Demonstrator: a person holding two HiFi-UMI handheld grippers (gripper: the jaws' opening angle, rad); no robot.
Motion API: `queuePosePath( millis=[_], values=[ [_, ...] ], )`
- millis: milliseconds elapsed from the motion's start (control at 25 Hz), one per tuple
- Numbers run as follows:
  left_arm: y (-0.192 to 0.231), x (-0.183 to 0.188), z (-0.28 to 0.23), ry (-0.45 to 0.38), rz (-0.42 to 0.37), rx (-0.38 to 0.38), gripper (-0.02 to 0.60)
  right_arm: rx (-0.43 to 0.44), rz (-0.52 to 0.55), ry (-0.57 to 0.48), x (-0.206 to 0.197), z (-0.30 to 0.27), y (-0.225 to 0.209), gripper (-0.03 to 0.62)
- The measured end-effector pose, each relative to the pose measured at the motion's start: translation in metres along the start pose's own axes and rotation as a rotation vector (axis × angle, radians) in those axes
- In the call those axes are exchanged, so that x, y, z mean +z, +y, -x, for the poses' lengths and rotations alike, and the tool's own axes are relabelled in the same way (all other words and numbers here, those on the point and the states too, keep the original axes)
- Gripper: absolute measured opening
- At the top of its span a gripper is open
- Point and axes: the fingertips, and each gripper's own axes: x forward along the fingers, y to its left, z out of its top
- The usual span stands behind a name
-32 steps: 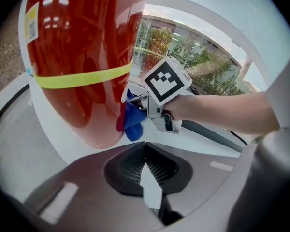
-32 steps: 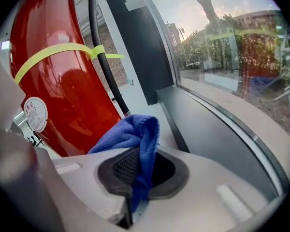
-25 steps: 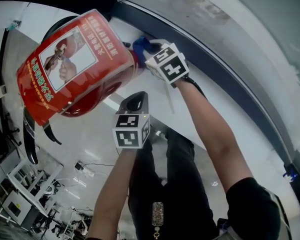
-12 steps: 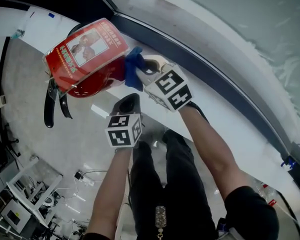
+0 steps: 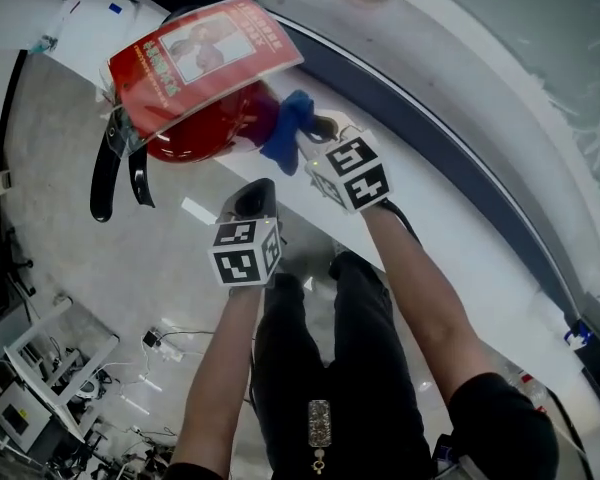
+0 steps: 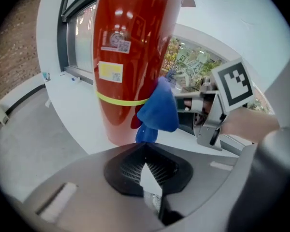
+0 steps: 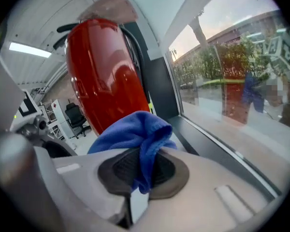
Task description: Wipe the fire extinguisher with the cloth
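Observation:
A red fire extinguisher [image 5: 195, 118] stands on a white ledge [image 6: 67, 105], with a printed card [image 5: 205, 48] on its top in the head view. My right gripper [image 5: 310, 138] is shut on a blue cloth [image 5: 287, 128], which bunches out past the jaws and lies against the cylinder's right side. The right gripper view shows the cloth [image 7: 135, 132] pinched between the pads, with the red body [image 7: 104, 81] close behind. My left gripper [image 5: 255, 196] hangs shut and empty just below the extinguisher [image 6: 130, 52]. In its own view the left gripper [image 6: 145, 151] faces the cloth [image 6: 159, 108].
A black hose [image 5: 105, 173] hangs down the extinguisher's left side. A dark window frame [image 5: 420, 138] and glass [image 7: 232, 76] run behind the ledge. Desks and office gear [image 5: 40, 388] stand on the floor at lower left. The person's legs [image 5: 330, 368] are below the grippers.
The right gripper has risen with the cloth along the extinguisher's right side, and more cloth shows. The left gripper has moved up slightly. The extinguisher now sits smaller and higher in the head view.

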Motion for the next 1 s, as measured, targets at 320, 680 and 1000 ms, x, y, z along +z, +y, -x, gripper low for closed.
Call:
queuePosePath(
  millis=[320,680,1000],
  values=[
    [0.028,-0.017,0.003,-0.029,-0.017,0.023,0.008,-0.039,-0.086,0.236,-0.1,-0.045,-0.004,0.021],
    [0.032,0.006,0.057,-0.078,0.012,0.049,0.008,0.019,-0.103,0.082,-0.006,0.008,0.049,0.023],
    [0.023,0.054,0.124,-0.139,0.058,0.092,0.008,0.043,-0.068,0.003,0.098,0.071,0.073,0.023]
  ],
)
